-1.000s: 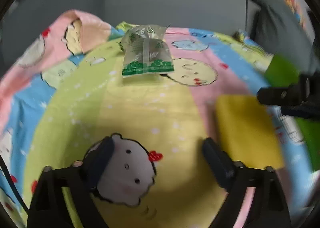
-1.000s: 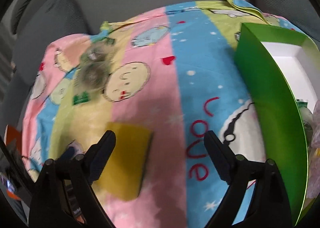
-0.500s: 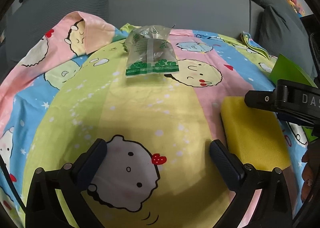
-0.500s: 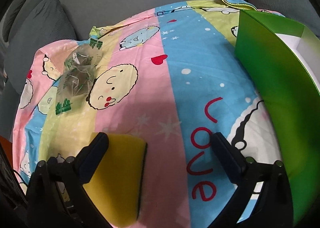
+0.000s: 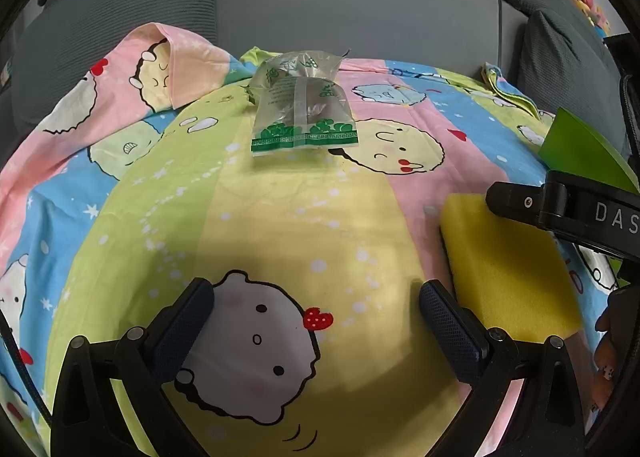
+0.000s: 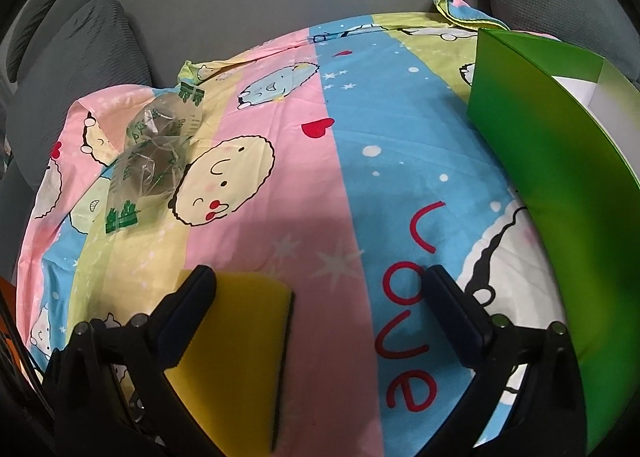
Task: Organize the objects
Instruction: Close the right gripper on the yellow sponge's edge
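Note:
A clear plastic bag with green print [image 5: 304, 117] lies on the cartoon bedsheet, far ahead of my left gripper [image 5: 316, 321], which is open with only sheet between its fingers. The same bag [image 6: 154, 161] shows at the left of the right wrist view. A yellow sponge [image 5: 508, 269] lies flat to the right of the left gripper. In the right wrist view the sponge [image 6: 236, 349] sits by the left finger of my right gripper [image 6: 320, 309], which is open and empty. A green box [image 6: 560, 161] with a white inside stands at the right.
The colourful sheet [image 5: 280, 225] covers a grey sofa seat, with the backrest [image 5: 352, 5] and cushions [image 6: 76, 53] behind. The right gripper's black body [image 5: 568, 213] reaches in over the sponge's far right corner. A corner of the green box [image 5: 580, 149] shows beyond it.
Both grippers' jaws spread wider. The right gripper drew back toward the sponge, so the box's inside is mostly out of view. The left view steadied from a blur.

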`<state>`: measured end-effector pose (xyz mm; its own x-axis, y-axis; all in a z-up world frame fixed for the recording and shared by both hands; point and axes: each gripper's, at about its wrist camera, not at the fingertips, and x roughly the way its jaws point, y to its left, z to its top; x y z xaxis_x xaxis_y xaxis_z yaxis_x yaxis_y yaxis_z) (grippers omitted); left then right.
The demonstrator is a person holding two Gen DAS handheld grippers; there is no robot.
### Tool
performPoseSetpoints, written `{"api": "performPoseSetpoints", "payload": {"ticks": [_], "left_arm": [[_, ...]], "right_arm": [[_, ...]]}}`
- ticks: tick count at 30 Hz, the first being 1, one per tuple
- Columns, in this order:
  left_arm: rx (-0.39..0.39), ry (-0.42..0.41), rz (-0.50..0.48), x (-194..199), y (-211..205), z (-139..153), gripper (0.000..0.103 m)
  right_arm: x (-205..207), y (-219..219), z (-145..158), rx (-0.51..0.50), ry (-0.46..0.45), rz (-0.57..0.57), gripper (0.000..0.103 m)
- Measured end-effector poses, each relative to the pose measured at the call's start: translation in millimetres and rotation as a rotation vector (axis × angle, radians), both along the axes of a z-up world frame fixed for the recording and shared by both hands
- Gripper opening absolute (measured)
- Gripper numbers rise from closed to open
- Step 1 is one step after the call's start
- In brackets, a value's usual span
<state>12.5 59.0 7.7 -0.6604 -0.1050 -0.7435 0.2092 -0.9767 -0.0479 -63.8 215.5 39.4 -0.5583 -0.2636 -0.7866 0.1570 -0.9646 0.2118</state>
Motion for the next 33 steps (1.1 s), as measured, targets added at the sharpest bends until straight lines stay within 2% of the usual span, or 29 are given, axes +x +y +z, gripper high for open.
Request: {"api": "performPoseSetpoints", "payload": {"ticks": [33], "left_arm": [[0.002,0.0,0.0,0.0,0.1,0.0,0.102]], "right_arm": [[1.3,-1.2,0.0,0.01,0.001,-0.006,0.103]]}}
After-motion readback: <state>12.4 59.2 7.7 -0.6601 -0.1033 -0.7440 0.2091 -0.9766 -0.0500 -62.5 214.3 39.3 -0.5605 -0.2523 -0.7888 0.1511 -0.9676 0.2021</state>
